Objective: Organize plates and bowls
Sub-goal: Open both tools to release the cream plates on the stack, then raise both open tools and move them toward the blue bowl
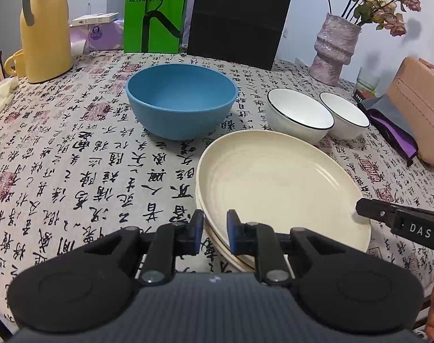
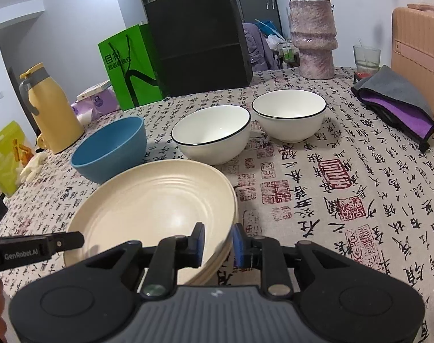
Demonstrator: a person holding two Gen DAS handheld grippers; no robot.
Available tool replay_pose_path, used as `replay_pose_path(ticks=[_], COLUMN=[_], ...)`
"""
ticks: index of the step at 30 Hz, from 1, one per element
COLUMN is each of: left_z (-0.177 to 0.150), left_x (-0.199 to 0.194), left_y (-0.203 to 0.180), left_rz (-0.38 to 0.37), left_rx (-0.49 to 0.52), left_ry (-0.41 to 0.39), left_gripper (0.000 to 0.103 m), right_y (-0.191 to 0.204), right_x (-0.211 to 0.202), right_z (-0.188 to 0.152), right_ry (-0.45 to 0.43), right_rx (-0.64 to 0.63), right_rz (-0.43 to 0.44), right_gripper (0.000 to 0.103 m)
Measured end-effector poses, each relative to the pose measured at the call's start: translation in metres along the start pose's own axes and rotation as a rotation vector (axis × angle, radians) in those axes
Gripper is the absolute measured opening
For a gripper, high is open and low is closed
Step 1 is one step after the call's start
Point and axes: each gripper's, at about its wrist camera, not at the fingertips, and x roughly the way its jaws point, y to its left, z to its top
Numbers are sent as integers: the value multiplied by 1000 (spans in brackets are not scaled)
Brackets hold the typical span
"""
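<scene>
Evidently to keep it level, the left gripper (image 1: pixel 214 224) and right gripper (image 2: pixel 218 239) each pinch an opposite rim of the cream plate stack (image 1: pixel 277 188) on the table (image 1: pixel 74 171), near the blue bowl (image 1: pixel 181 101) and two white bowls (image 1: pixel 300 114)

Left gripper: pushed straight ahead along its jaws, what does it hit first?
The stack of cream plates. The left gripper already has the stack's near rim between its jaws, so going on would drive it deeper across the plates. Beyond them, probably the gap between the blue bowl and the nearer white bowl; depth is unclear.
</scene>
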Motion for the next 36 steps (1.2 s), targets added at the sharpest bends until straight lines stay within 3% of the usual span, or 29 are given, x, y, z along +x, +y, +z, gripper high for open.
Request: replay_pose_path(ticks=[5,10,14,17,25,27,29,30,32,33,34,35,36], left_z=[-2,-2,-1,1,-2,-2,-3,-3,-4,-4,-5,-6,-8], left_x=[3,-3,-8,-6,-2,-5,-9,-12,-15,-16,-18,-20,-23], left_y=[0,4,4,-2,-2,4,9,12,19,25,31,38,44], left_rz=[-1,-7,-4,5,12,3,7,16,36,36,33,32,30], left_rx=[23,18,28,52,54,37,26,20,0,-20,-45,-73,-98], left_ry=[-1,-43,-97,-109,-122,-140,-172,-190,-219,-236,-257,-284,-315], left_gripper=[18,38,36,21,21,26,48,53,74,81,95,103,103], right_y=[1,-2,-4,-4,-9,-11,-12,-12,-13,-13,-13,-13,-12], right_x=[-3,-6,-7,-5,-4,-6,-8,-9,-11,-12,-14,-16,-17], right_z=[0,0,-2,-4,-7,-8,-8,-9,-9,-10,-11,-11,-12], right_ry=[-15,-27,-35,-39,-55,-77,-109,-129,-172,-198,-228,-255,-284], right_rx=[-12,5,18,23,48,53,51,45,31,25,18,14,7], right_rz=[4,3,15,28,33,35,37,36,30,29,28,27,23], right_gripper=[22,22,22,23,23,26,38,44,74,82,94,101,103])
